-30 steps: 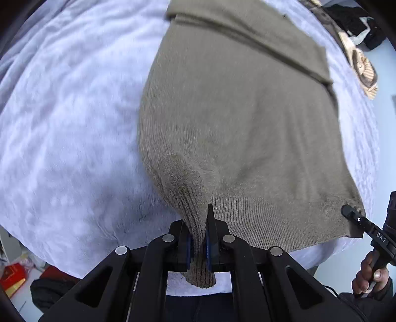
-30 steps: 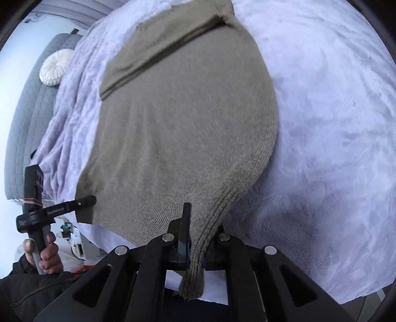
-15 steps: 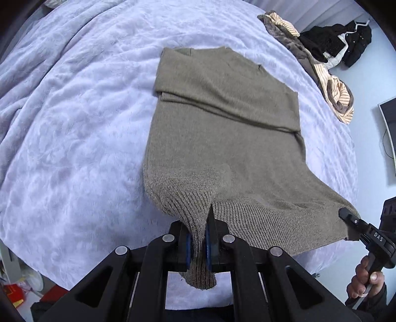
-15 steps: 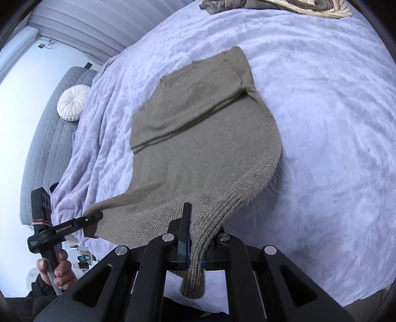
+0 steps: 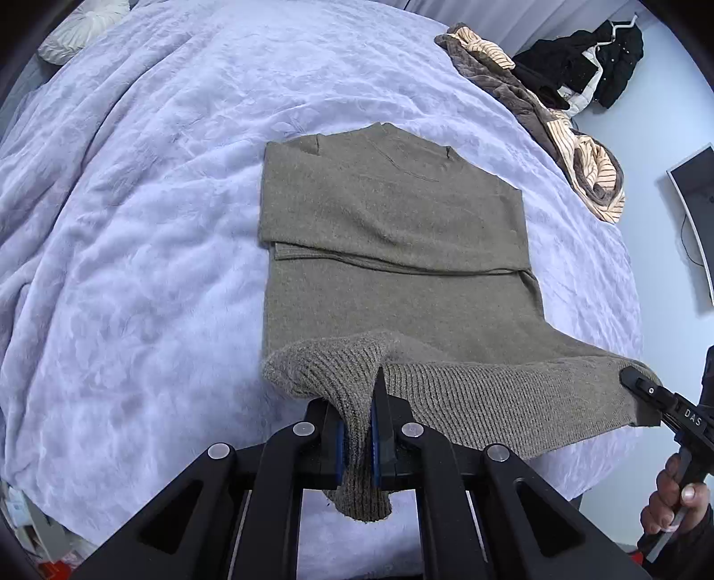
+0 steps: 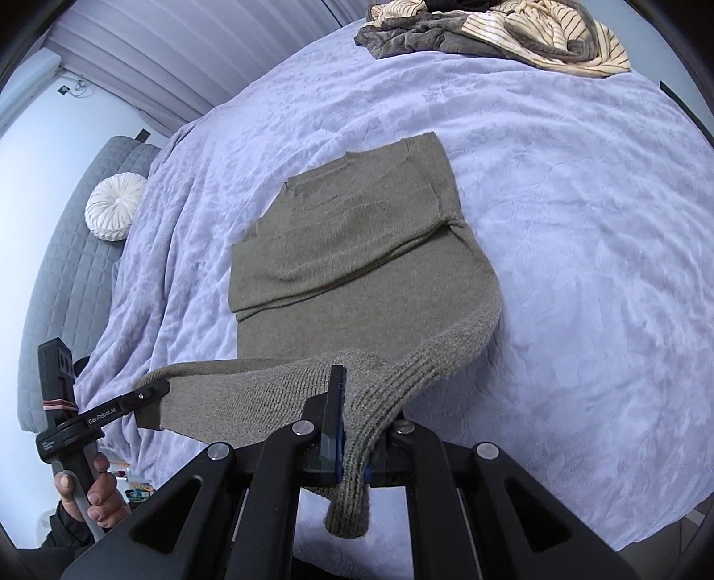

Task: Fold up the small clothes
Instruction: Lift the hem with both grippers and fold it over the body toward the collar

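An olive-brown knit sweater (image 5: pixel 392 250) lies on the lavender bedspread (image 5: pixel 134 250), collar far from me, sleeves folded across its chest. My left gripper (image 5: pixel 357 428) is shut on the ribbed hem's left corner and holds it lifted. My right gripper (image 6: pixel 352 441) is shut on the hem's right corner, also lifted. The sweater also shows in the right wrist view (image 6: pixel 352 250). Each gripper appears in the other's view, the right one (image 5: pixel 642 392) and the left one (image 6: pixel 147 392), pinching the hem stretched between them.
A pile of striped and brown clothes (image 5: pixel 562 120) lies at the bed's far right edge, also in the right wrist view (image 6: pixel 500 31). Dark clothes (image 5: pixel 593 58) hang beyond. A round white cushion (image 6: pixel 116 207) rests by the grey headboard (image 6: pixel 58 276). A monitor (image 5: pixel 696 214) is on the wall.
Both grippers have risen and pulled back toward me with the hem held. The hem now hangs lifted off the bed and the whole sweater has come into view.
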